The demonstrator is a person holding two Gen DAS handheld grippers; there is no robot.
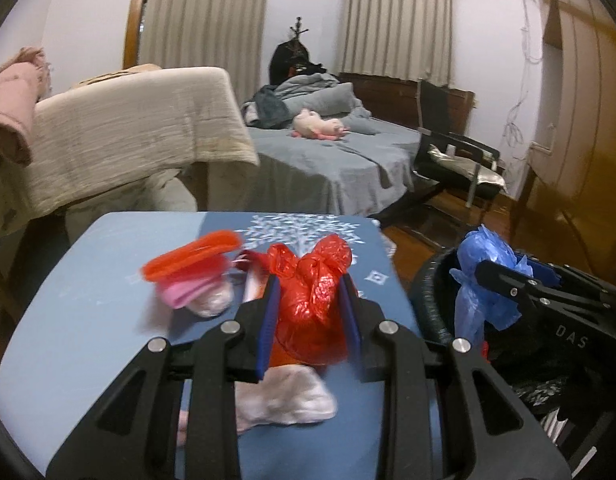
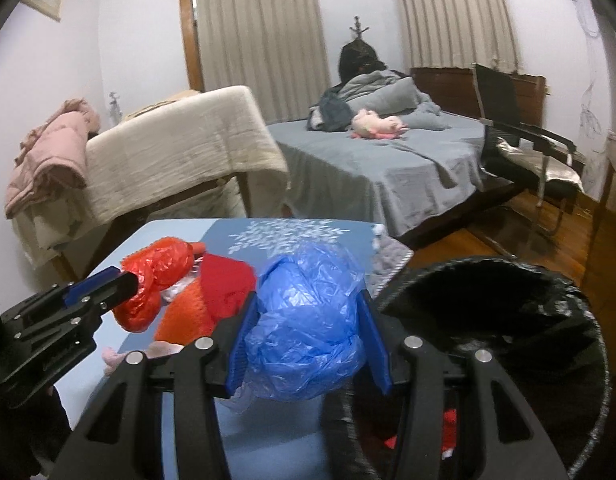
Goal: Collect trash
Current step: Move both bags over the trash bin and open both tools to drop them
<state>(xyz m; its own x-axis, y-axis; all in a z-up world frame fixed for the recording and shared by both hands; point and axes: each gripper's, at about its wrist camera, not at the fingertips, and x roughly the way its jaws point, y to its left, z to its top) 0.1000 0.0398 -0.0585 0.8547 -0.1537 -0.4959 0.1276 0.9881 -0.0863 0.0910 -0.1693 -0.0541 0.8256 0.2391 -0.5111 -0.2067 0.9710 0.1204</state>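
Left claw (image 1: 309, 308) clenched red bag (image 1: 311, 300) above blue table (image 1: 88, 320); right claw (image 2: 308, 336) beside it gripped blue bag (image 2: 308, 320), black bin (image 2: 507, 320) just right.

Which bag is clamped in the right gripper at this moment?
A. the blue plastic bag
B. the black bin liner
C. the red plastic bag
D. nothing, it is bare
A: in the right wrist view the right gripper has its blue pads pressed on both sides of the crumpled blue plastic bag, while the red plastic bag sits in the left gripper.
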